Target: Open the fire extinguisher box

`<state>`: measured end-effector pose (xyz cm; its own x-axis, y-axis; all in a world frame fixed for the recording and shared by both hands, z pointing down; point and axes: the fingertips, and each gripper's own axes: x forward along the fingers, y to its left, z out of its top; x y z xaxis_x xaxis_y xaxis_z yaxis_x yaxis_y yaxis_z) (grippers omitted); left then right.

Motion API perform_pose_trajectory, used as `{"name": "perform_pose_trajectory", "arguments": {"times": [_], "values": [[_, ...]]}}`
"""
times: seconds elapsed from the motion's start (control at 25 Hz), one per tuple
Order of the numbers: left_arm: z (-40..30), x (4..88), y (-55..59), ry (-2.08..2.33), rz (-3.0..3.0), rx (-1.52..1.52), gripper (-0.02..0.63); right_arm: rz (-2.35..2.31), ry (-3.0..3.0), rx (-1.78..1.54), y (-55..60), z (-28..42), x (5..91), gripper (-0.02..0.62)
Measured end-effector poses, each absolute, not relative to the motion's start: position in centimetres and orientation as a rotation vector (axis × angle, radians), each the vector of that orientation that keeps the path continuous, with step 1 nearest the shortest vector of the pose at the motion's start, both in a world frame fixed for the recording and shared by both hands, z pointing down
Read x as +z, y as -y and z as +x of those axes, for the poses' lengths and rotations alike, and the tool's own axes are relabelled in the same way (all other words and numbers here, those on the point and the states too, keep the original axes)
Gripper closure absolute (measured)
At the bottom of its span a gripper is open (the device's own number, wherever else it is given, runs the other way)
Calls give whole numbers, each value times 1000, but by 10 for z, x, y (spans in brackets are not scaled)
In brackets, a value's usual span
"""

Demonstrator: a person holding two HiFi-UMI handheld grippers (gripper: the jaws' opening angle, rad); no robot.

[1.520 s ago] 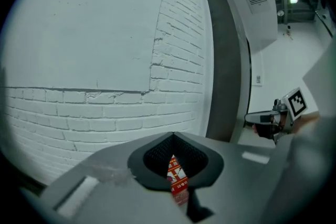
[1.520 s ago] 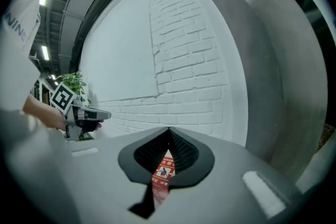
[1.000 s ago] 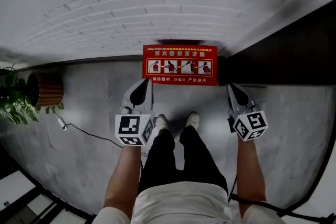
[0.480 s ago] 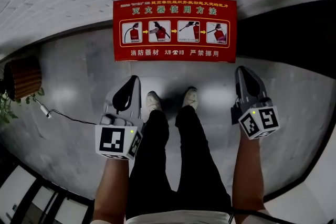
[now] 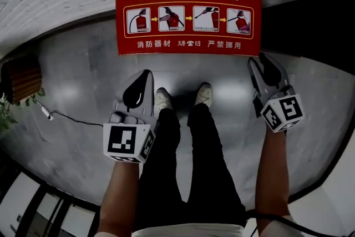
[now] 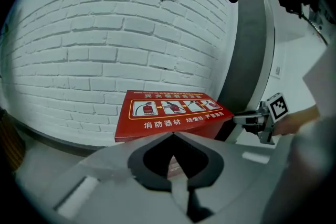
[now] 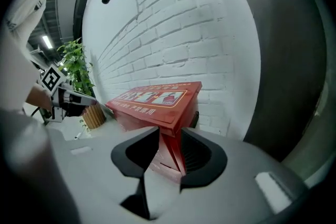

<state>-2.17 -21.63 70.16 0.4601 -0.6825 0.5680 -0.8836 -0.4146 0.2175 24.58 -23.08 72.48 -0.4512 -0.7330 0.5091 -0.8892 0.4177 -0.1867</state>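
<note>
The red fire extinguisher box (image 5: 188, 14) stands on the floor against the white brick wall, lid down, with pictures and white print on top. My right gripper (image 5: 262, 61) is at the box's front right corner. Its jaws are opening, and in the right gripper view (image 7: 170, 131) that corner of the box (image 7: 155, 99) shows in the gap between them with neither pad pressing on it. My left gripper (image 5: 147, 72) hangs short of the box's front edge. In the left gripper view (image 6: 172, 135) its tips meet, shut on nothing, with the box (image 6: 173, 115) beyond.
A wicker planter (image 5: 19, 77) with a green plant stands at the left by the wall, and a thin cable (image 5: 66, 117) trails over the grey floor. A dark panel (image 5: 310, 19) adjoins the box on the right. The person's shoes (image 5: 183, 96) are between the grippers.
The box has come nearer and looks larger. My right gripper has moved forward to the box's front right corner and its jaws have parted. The left gripper has stayed shut.
</note>
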Motion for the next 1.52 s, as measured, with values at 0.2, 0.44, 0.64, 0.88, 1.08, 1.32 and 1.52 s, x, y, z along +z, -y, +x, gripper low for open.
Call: {"name": "perform_pose_trajectory", "arguments": {"times": [0.2, 0.44, 0.64, 0.88, 1.08, 1.32, 1.52], "values": [[-21, 703, 208, 1297, 2200, 530, 600, 1379, 2340, 609, 234, 242, 719, 483], [-20, 698, 212, 1332, 2238, 511, 600, 1465, 2412, 565, 232, 242, 683, 497], [-19, 654, 248, 1367, 2291, 468, 600, 1556, 2451, 555, 261, 244, 625, 499], [-29, 606, 281, 1426, 2299, 457, 600, 1602, 2486, 519, 334, 247, 560, 506], [-41, 577, 291, 1462, 2305, 447, 600, 1598, 2496, 647, 391, 252, 540, 515], [-52, 570, 297, 1489, 2272, 420, 600, 1612, 2448, 678, 435, 261, 538, 525], [-63, 573, 307, 1502, 2237, 392, 600, 1590, 2483, 656, 448, 258, 539, 529]]}}
